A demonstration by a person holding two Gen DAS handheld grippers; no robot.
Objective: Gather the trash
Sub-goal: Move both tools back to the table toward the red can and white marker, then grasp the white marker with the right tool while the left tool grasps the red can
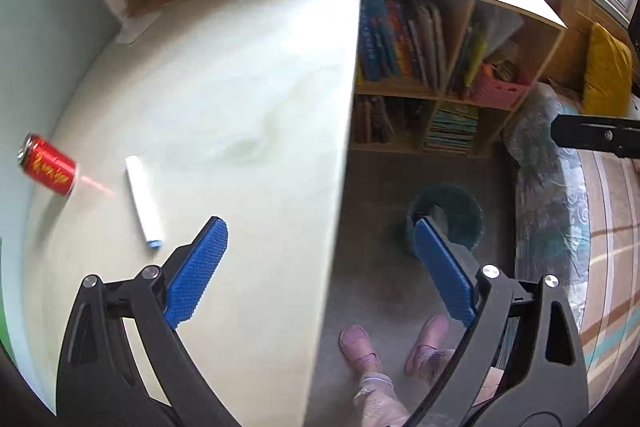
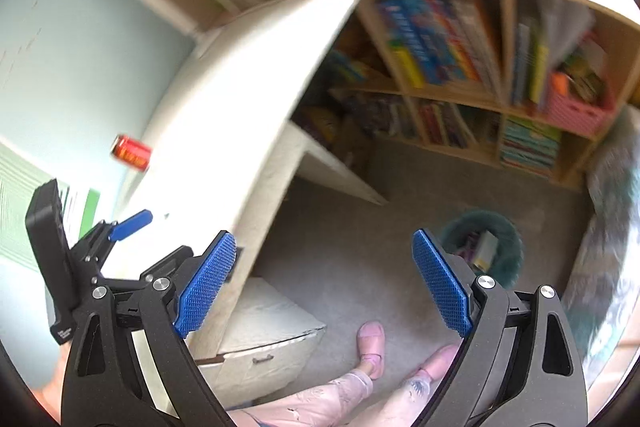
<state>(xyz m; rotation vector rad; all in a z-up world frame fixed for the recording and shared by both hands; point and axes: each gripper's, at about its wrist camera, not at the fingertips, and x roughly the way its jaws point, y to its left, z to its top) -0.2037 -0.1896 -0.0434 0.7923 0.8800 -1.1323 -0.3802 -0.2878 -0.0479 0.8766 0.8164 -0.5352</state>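
Note:
A red drink can (image 1: 48, 164) lies on its side at the far left of the pale desk (image 1: 240, 87). A white tube with a blue cap (image 1: 144, 203) lies on the desk just ahead of my left gripper (image 1: 320, 267), which is open and empty above the desk's right edge. The can also shows in the right wrist view (image 2: 131, 152). My right gripper (image 2: 324, 283) is open and empty over the floor beside the desk. A dark teal bin (image 2: 486, 247) with some items inside stands on the carpet; it also shows in the left wrist view (image 1: 446, 221).
A bookshelf (image 1: 440, 67) full of books stands behind the desk, with a pink basket (image 1: 500, 89). A bed (image 1: 580, 227) with a yellow pillow is at the right. The person's pink shoes (image 1: 360, 345) are on the carpet. A white drawer unit (image 2: 272, 331) sits under the desk.

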